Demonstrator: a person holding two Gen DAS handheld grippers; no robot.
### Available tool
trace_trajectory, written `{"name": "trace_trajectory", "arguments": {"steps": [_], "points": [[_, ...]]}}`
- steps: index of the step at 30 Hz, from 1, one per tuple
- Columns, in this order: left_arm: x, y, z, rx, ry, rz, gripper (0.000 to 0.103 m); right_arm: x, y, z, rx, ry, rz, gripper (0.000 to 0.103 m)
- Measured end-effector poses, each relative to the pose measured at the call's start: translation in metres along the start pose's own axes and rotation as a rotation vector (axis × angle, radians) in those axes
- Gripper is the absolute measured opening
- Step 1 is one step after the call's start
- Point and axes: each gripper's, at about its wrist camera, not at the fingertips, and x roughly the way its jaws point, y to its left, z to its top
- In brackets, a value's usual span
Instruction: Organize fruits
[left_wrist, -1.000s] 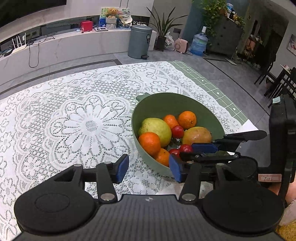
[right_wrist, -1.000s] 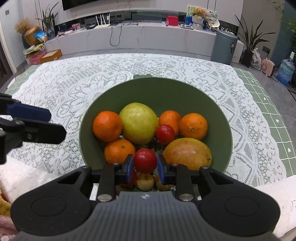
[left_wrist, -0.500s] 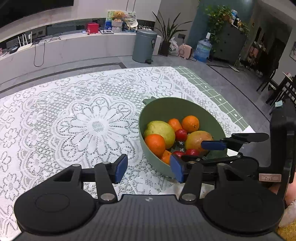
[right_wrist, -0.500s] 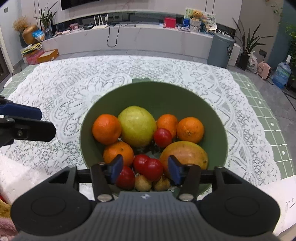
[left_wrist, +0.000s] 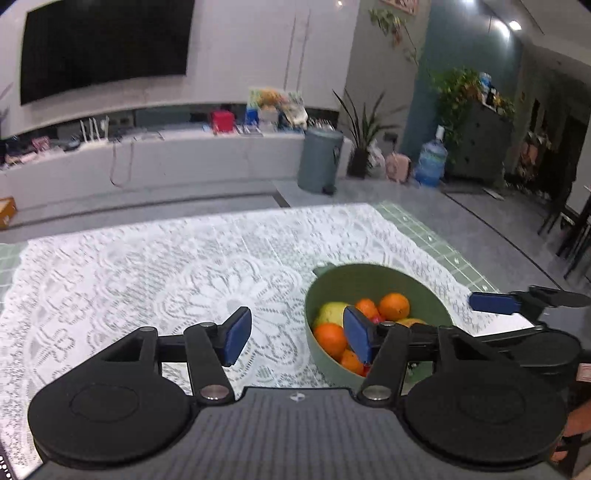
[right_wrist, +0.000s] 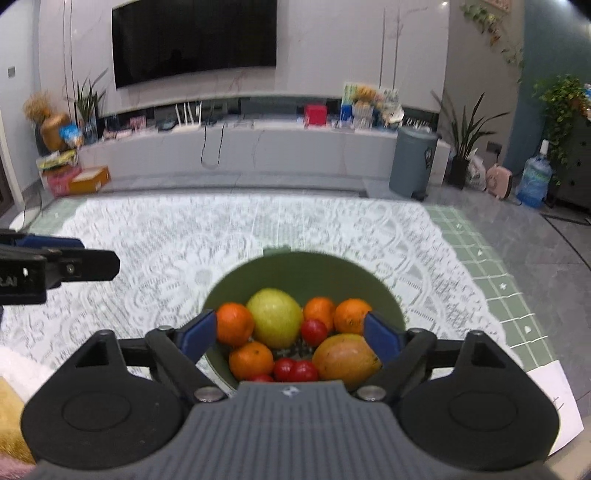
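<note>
- Right gripper (right_wrist: 290, 330) above green bowl (right_wrist: 314, 266), jaws opening, nothing between them
- Left gripper (left_wrist: 297, 336) beside bowl, jaws opening, empty
- Fruit (right_wrist: 275, 317) in bowl

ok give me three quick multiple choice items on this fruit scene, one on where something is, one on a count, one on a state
1. Where is the mango?
A. On the lace tablecloth
B. In the green bowl
C. Between gripper pads

2. How many oranges show in the right wrist view?
A. Two
B. Four
C. Six

3. What does the right hand-held gripper hold?
A. A tomato
B. An orange
C. Nothing

Answers:
1 B: it lies inside the green bowl near its front rim.
2 B: two sit left of the yellow-green fruit and two to its right.
3 C: its jaws are opening, with no fruit pressed between the pads.
</note>
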Motion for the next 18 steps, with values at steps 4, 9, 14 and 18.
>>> {"name": "trace_trajectory", "arguments": {"steps": [4, 9, 14, 18], "points": [[-0.014, -0.003, -0.002, -0.004, -0.035, 0.042, 0.070, -0.021, -0.001, 0.000, 0.029, -0.043, -0.005, 0.090], [-0.031, -0.004, -0.006, -0.019, -0.071, 0.076, 0.070, -0.044, 0.001, -0.007, 0.049, -0.077, -0.005, 0.095], [-0.047, -0.007, -0.015, -0.032, -0.128, 0.112, 0.079, -0.060, 0.007, -0.019, 0.069, -0.096, 0.005, 0.099], [-0.058, -0.012, -0.022, -0.013, -0.168, 0.143, 0.088, -0.066, 0.013, -0.029, 0.055, -0.105, -0.016, 0.099]]}}
